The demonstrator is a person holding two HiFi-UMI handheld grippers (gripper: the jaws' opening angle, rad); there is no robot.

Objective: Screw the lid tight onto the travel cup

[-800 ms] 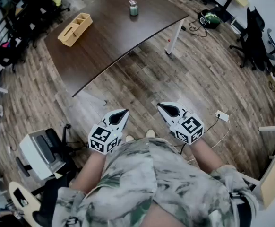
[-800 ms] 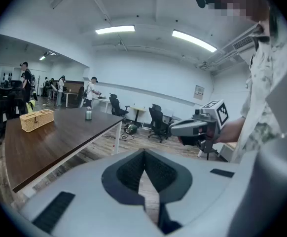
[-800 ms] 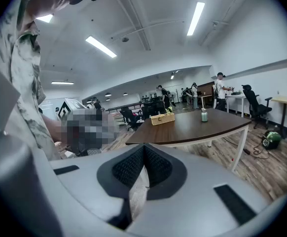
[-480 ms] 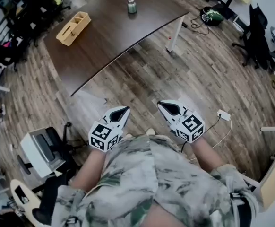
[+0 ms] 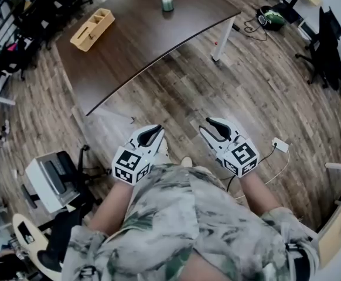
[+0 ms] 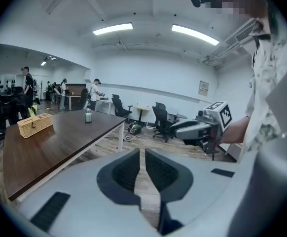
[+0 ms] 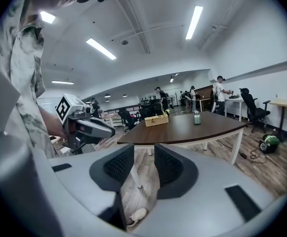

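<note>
The travel cup (image 5: 166,1), green-grey with a metal lid on top, stands near the far edge of a dark wooden table (image 5: 141,45). Both gripper views show the cup (image 6: 88,115) (image 7: 197,117) small and far off. My left gripper (image 5: 157,130) is held in front of my body over the wooden floor, well short of the table, its jaws shut with nothing between them (image 6: 142,153). My right gripper (image 5: 210,123) hangs beside it, a hand's width to the right. Its jaws stand open and empty (image 7: 144,151).
A wicker basket (image 5: 92,29) sits on the table's left part. A white table leg (image 5: 222,37) stands at the right corner. On the floor lie a white adapter with a cable (image 5: 279,144), a grey machine (image 5: 46,186) at the left, and office chairs (image 5: 323,45) at the right.
Both grippers sit slightly higher in the head view, the left one a little further right. The table and cup have slid towards the top edge. Neither gripper's jaws have visibly changed.
</note>
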